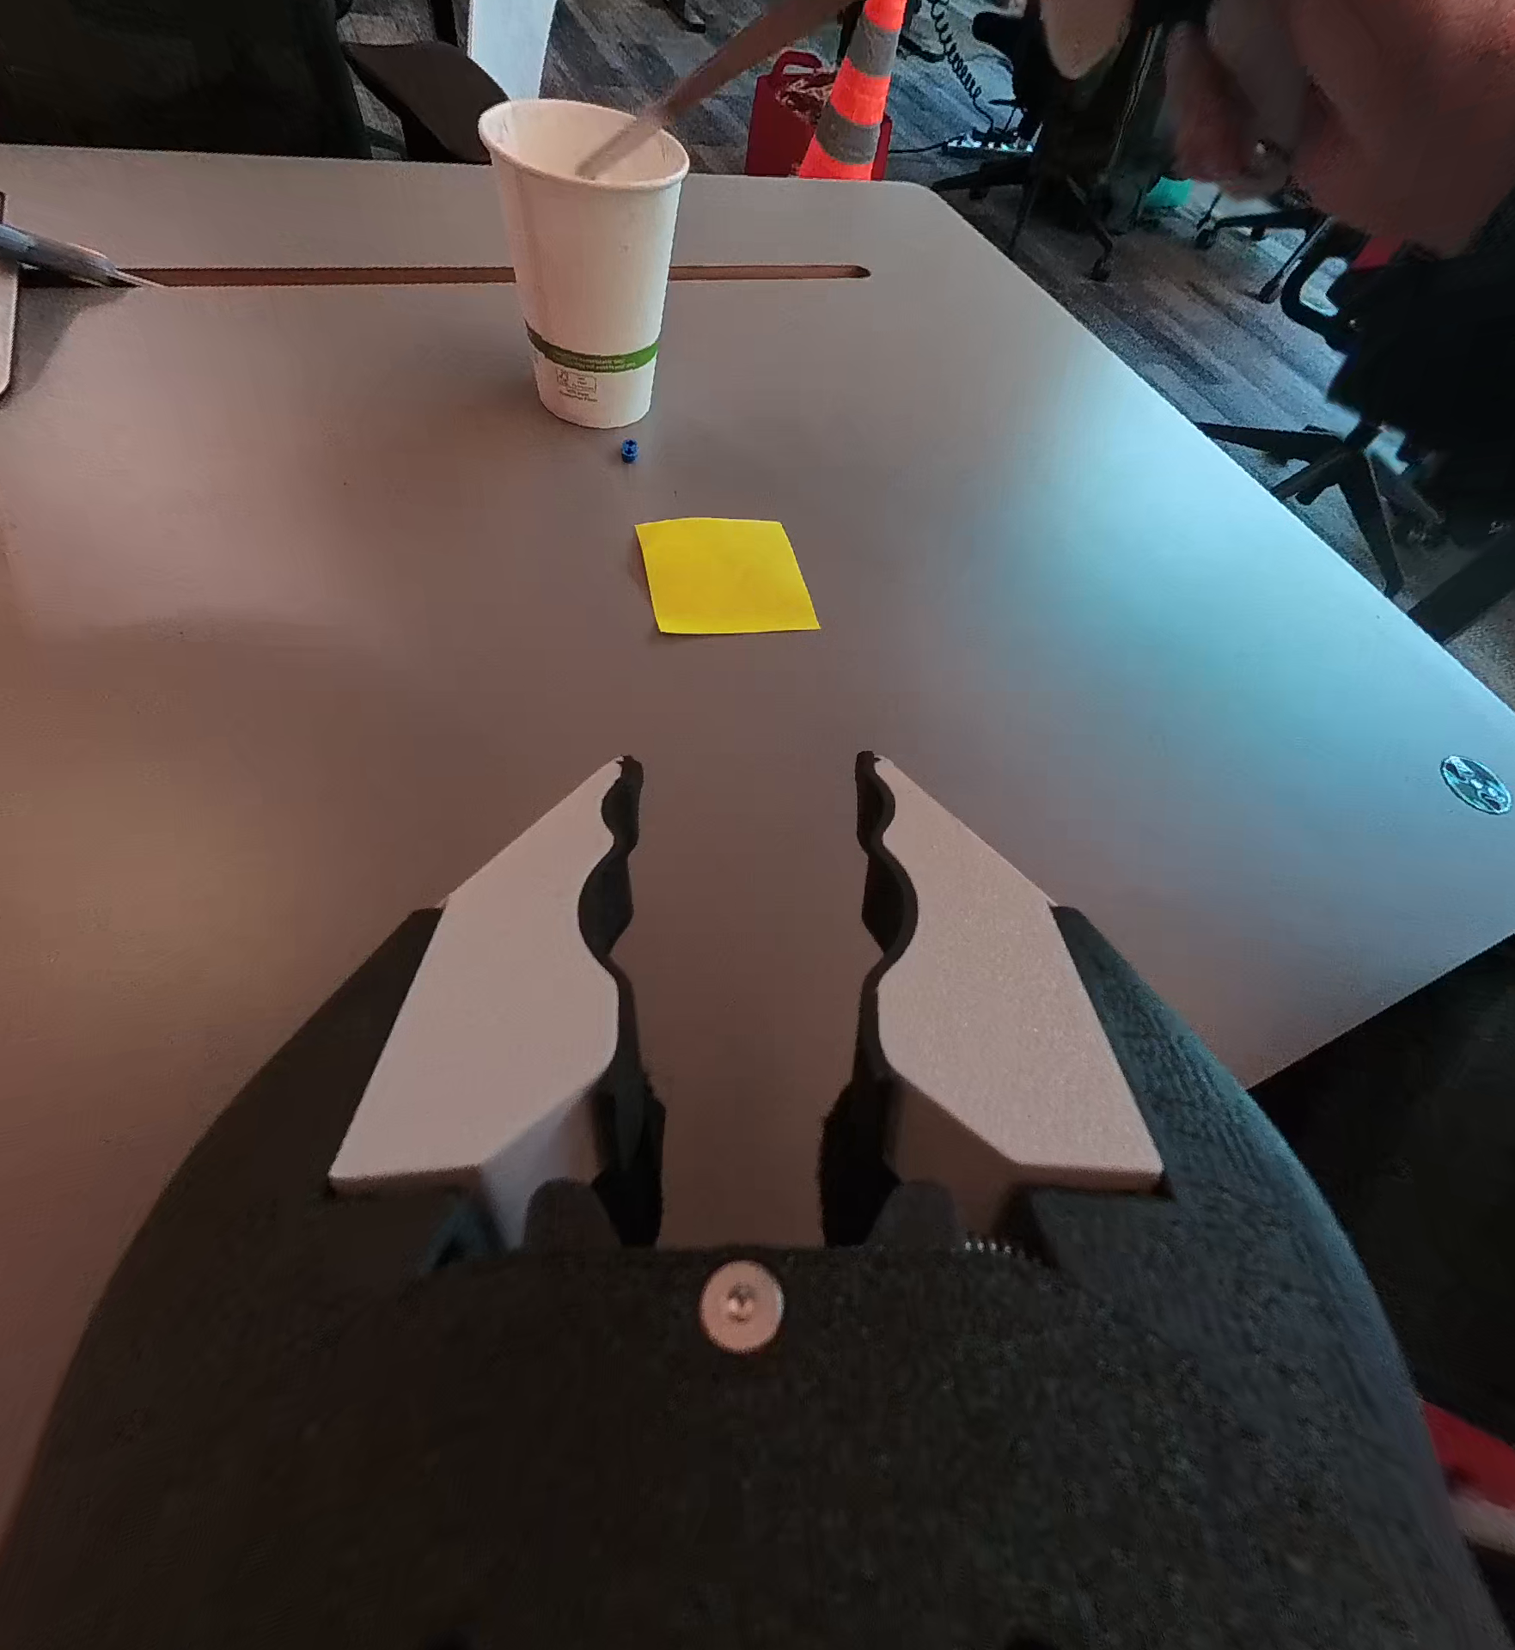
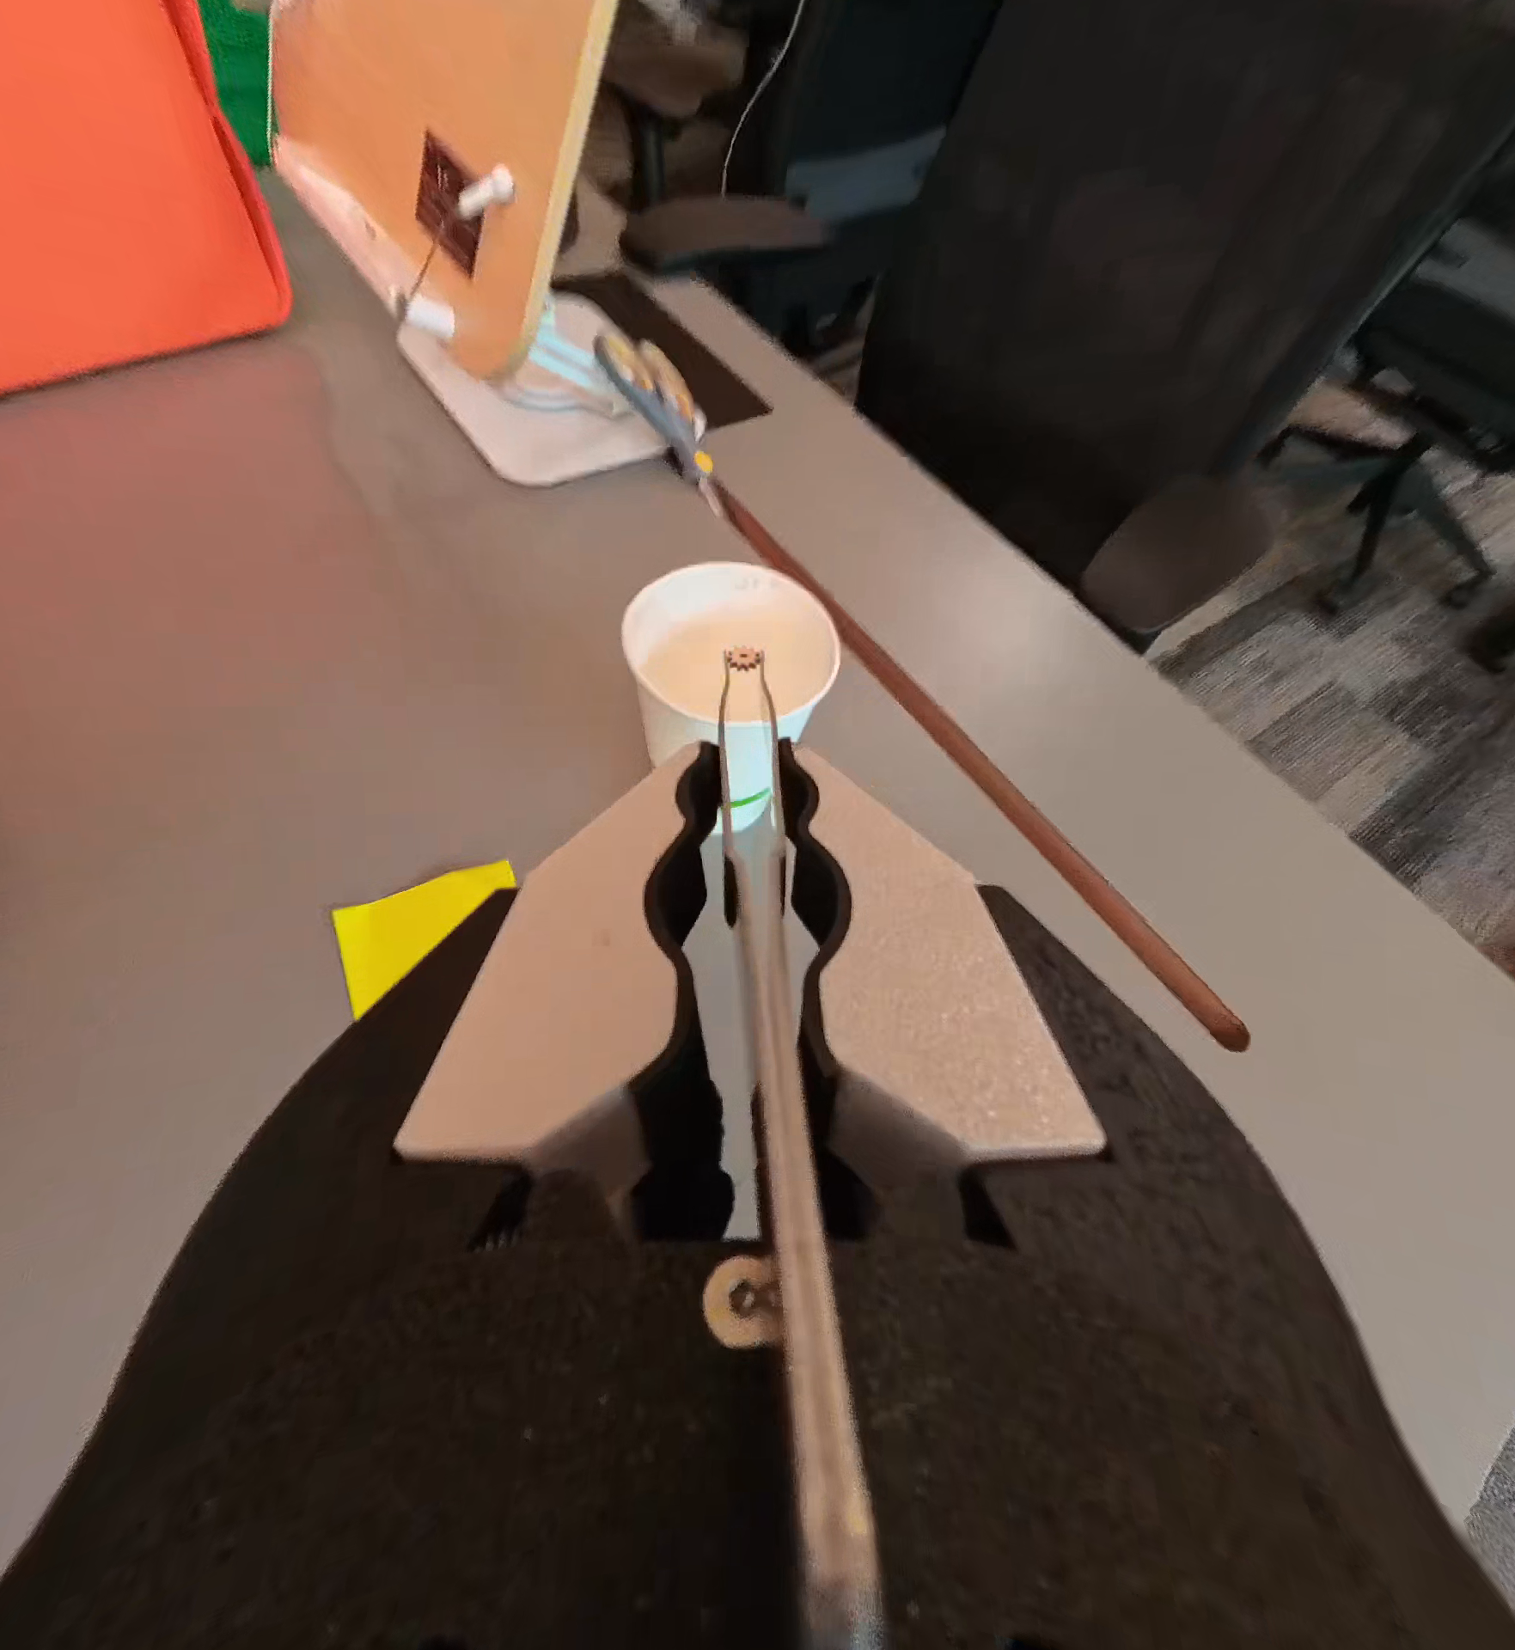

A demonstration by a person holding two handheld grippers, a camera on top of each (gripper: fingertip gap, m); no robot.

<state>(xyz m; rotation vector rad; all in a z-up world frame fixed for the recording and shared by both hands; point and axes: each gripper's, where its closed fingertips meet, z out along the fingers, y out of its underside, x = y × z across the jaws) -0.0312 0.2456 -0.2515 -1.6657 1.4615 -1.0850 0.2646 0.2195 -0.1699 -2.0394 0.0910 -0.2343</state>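
1. Left gripper [image 1: 743, 763]: black textured body, grey wedge fingers [image 1: 503, 1000], wavy black pads, silver screw [image 1: 741, 1305].
2. Right gripper [image 2: 740, 754]: same black body, grey fingers [image 2: 923, 982], one screw [image 2: 736, 1311].

Grey desk [image 1: 1093, 554] with a long slot [image 1: 334, 275], patterned grey carpet [image 2: 1405, 714], black office chairs [image 1: 1361, 464] — an orange traffic cone [image 1: 861, 98] behind, soft light across the desktop

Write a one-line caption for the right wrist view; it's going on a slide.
Right tool shut on tweezers holding a tiny gear over a white paper cup.
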